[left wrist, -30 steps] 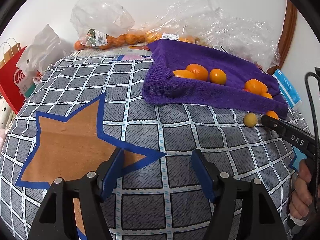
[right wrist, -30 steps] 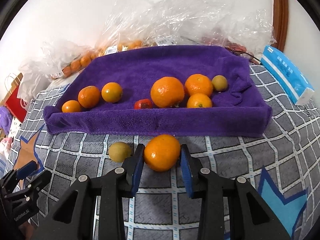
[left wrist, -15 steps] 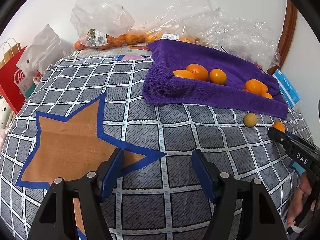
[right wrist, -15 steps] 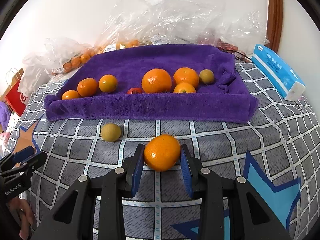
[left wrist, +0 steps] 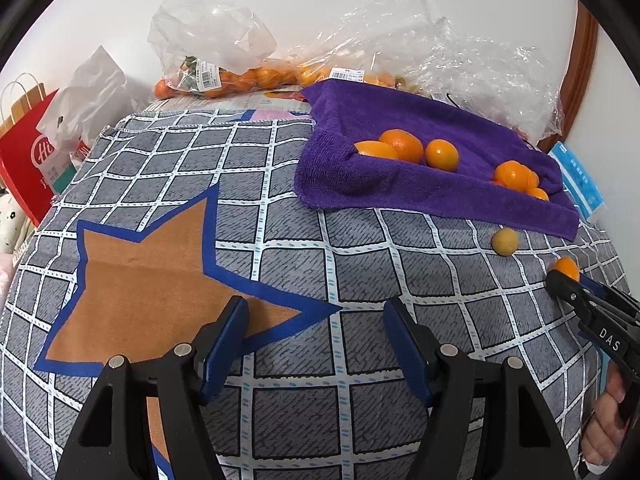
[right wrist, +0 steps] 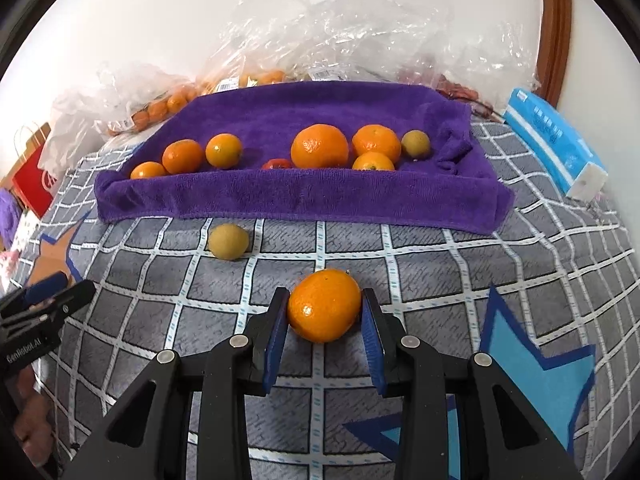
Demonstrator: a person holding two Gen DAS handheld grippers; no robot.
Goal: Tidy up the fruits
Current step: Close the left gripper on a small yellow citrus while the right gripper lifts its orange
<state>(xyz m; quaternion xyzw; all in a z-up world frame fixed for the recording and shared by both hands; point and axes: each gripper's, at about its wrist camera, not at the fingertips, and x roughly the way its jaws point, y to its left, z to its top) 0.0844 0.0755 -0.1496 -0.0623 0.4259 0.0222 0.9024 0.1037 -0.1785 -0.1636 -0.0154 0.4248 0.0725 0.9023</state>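
In the left wrist view, the left gripper [left wrist: 316, 336] hangs over the grey checked cloth with an orange star [left wrist: 280, 264], its blue-padded jaws spread wide with nothing between them. Beyond it lies the purple terry towel [left wrist: 400, 184], its near edge rolled up, holding several orange mandarins [left wrist: 440, 155]. A small yellow-green round fruit [left wrist: 505, 241] sits on the checked cloth just in front of the towel's edge. At far right the right gripper [left wrist: 560, 280] reaches in with a round orange mandarin [left wrist: 567, 267] at its tips. Clear plastic bags of oranges [left wrist: 224, 76] lie along the wall, and a red paper bag [left wrist: 28, 152] stands at left.

In the right wrist view, the right gripper [right wrist: 324, 312] has its two blue pads closed against both sides of the round orange mandarin [right wrist: 324, 306], near the checked cloth and apart from the towel. The yellow-green fruit [right wrist: 228, 241] lies to the left, nearer the towel [right wrist: 300, 196]. On the towel rest mandarins [right wrist: 319, 146], a second yellow-green fruit [right wrist: 415, 143] and a small red fruit [right wrist: 277, 164]. A blue and white packet [right wrist: 556, 144] lies at right. The left gripper [right wrist: 56, 288] shows at the left edge.
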